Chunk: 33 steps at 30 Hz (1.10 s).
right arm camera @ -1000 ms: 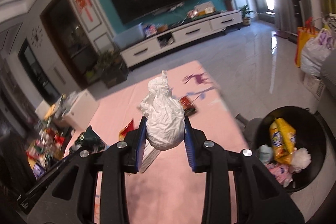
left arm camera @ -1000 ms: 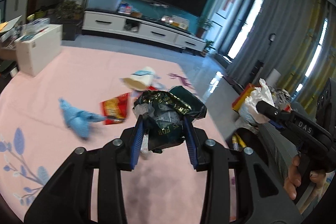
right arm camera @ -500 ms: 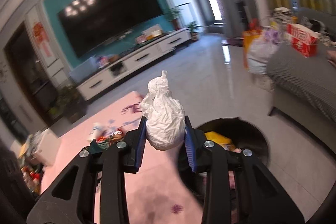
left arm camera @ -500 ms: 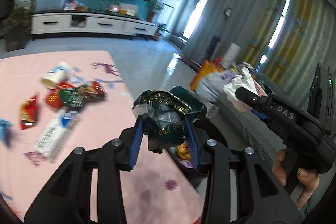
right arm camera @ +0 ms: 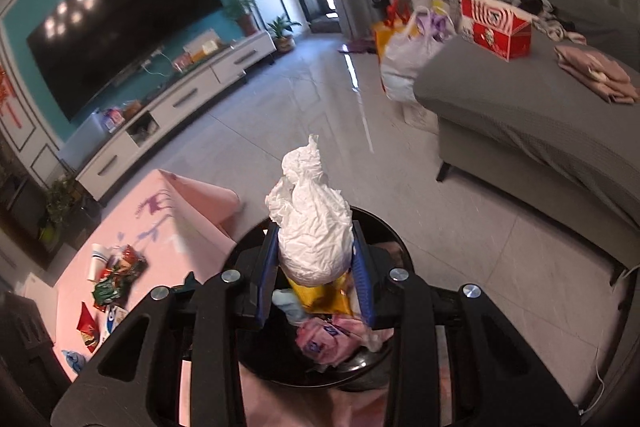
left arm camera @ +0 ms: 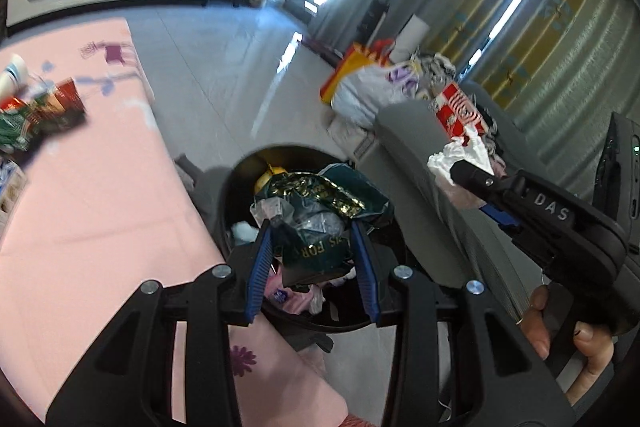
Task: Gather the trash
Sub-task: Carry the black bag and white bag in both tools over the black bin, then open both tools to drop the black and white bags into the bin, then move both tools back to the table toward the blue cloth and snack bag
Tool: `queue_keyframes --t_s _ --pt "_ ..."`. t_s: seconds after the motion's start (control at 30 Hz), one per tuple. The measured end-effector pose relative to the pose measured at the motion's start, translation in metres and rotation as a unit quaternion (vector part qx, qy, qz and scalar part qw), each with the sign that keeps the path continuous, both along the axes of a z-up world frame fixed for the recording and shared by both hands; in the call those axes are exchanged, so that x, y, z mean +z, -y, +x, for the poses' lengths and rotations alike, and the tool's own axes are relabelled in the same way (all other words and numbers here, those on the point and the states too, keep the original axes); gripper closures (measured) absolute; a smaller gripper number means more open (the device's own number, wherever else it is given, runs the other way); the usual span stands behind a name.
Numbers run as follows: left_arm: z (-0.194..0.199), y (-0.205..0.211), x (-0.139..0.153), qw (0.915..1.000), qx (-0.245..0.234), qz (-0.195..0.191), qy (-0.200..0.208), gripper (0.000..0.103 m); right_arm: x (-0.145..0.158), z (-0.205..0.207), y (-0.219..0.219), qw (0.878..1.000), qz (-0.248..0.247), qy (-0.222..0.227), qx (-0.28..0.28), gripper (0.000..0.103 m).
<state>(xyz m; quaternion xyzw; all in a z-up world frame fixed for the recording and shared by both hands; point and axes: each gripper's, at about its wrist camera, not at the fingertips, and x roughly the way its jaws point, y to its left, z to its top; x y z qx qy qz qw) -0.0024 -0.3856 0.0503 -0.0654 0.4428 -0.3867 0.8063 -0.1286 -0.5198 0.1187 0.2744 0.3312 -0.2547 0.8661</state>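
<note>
Jaws of the left gripper [left arm camera: 312,259] clamp a crumpled dark green wrapper [left arm camera: 320,215], and the right gripper [right arm camera: 316,267] pinches a white paper wad [right arm camera: 312,231]. A second ago both pointed across the pink rug [left arm camera: 92,195]; now both hang over the black bin [left arm camera: 236,187], which already holds wrappers, so release looks like the next step. More litter [right arm camera: 112,275] is left on the rug near its far edge. Readable writing: "FOR" on the green wrapper and "DAS" on the right gripper's body.
</note>
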Motion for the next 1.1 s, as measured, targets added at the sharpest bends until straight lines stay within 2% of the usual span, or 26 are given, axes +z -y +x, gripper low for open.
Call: queue_keyframes --t_s 0.33,0.53,0.7,0.73,0.83,1.03,1.1 --pt "0.012 0.035 -0.044 0.9971 -0.024 0.05 -0.053 0.064 -0.047 0.026 0.018 0.996 0.048 -0.072 0.005 0.068" --pt "0.008 0.047 -0.057 0.9953 -0.033 0.066 -0.063 0.062 -0.067 0.037 0.023 0.992 0.063 -0.113 0.005 0.067" --pt "0.006 0.05 -0.055 0.9952 -0.035 0.069 -0.06 0.061 -0.071 0.039 0.024 0.99 0.063 -0.129 0.003 0.058" --pt "0.005 0.05 -0.054 0.9953 -0.036 0.07 -0.056 0.061 -0.069 0.039 0.023 0.99 0.062 -0.126 0.003 0.052" --pt "0.004 0.047 -0.048 0.9959 -0.034 0.072 -0.043 0.055 -0.064 0.037 0.022 0.991 0.055 -0.12 -0.001 0.041" --pt "0.005 0.025 -0.02 0.998 -0.015 0.061 -0.009 0.036 -0.053 0.038 0.013 0.992 0.035 -0.119 0.001 0.032" --pt "0.006 0.016 -0.01 0.9986 -0.003 0.052 0.0 0.018 -0.044 0.039 0.007 0.994 0.024 -0.111 0.004 0.028"
